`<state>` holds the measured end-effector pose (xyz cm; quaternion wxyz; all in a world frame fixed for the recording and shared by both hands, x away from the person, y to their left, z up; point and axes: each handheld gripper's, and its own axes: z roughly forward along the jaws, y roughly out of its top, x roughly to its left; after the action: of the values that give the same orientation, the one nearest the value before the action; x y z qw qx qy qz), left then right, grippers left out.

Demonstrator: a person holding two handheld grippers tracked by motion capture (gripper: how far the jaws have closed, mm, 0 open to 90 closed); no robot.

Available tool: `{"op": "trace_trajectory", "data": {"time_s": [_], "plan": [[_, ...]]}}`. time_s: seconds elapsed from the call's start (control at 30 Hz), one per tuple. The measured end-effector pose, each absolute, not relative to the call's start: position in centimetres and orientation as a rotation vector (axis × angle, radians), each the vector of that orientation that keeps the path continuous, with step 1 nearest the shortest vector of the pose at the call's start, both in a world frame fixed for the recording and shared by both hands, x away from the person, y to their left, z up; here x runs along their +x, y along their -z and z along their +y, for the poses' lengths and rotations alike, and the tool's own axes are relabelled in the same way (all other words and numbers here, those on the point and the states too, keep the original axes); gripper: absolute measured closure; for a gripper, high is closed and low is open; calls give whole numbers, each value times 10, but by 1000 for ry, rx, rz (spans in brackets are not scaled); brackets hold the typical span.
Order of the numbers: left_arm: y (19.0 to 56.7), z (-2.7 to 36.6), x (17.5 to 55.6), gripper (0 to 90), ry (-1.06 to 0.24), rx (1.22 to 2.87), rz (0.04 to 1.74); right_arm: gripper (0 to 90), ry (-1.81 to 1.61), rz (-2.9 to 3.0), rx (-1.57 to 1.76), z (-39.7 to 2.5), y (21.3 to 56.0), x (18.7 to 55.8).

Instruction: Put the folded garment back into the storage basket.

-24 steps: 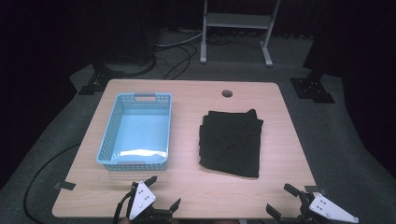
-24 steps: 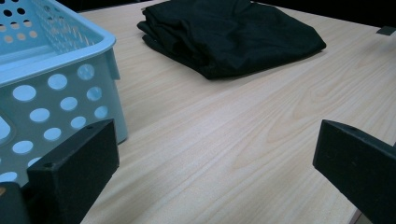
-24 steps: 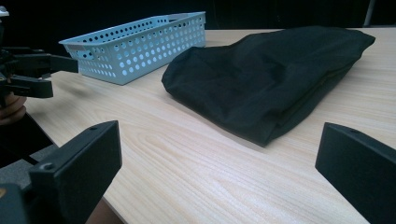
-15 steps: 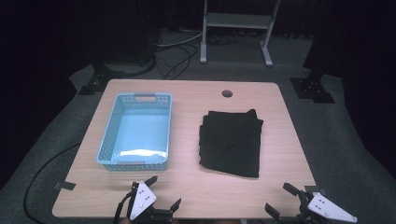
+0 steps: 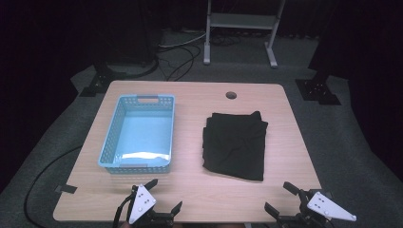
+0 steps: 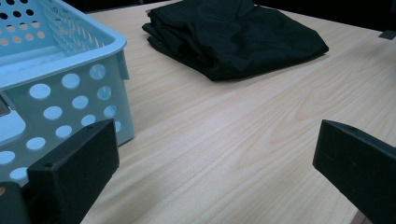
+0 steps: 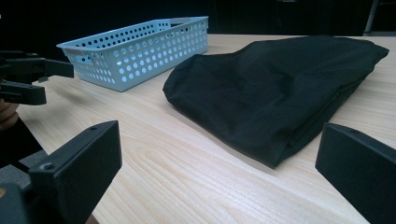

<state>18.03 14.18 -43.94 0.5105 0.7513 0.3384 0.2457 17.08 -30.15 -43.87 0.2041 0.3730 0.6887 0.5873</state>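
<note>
Both grippers, left gripper (image 5: 163, 195) and right gripper (image 5: 281, 198), spread empty, bodies cut off near folded black cloth (image 5: 235, 144).

No readable text, labels, brands or numbers — none on anything.

Lighting: high view dim overall; surroundings near black, only the table (image 5: 190, 194) lit, from above. Glare patch on floor of blue basket (image 5: 138, 156). Soft shadow just under the folded black cloth (image 5: 235, 145); cloth detail lost in dark tone. Gripper views brighter, wood grain sharp at mid-range; near jaws slightly soft. Backgrounds black. Mild noise, no motion blur.
</note>
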Motion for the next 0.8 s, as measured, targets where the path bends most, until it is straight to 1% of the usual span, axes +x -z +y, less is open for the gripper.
{"op": "trace_trajectory", "data": {"time_s": [0.8], "plan": [[438, 145, 181, 0, -580, 1786, 825, 3, -1642, 1935, 1020, -297, 425, 196]]}}
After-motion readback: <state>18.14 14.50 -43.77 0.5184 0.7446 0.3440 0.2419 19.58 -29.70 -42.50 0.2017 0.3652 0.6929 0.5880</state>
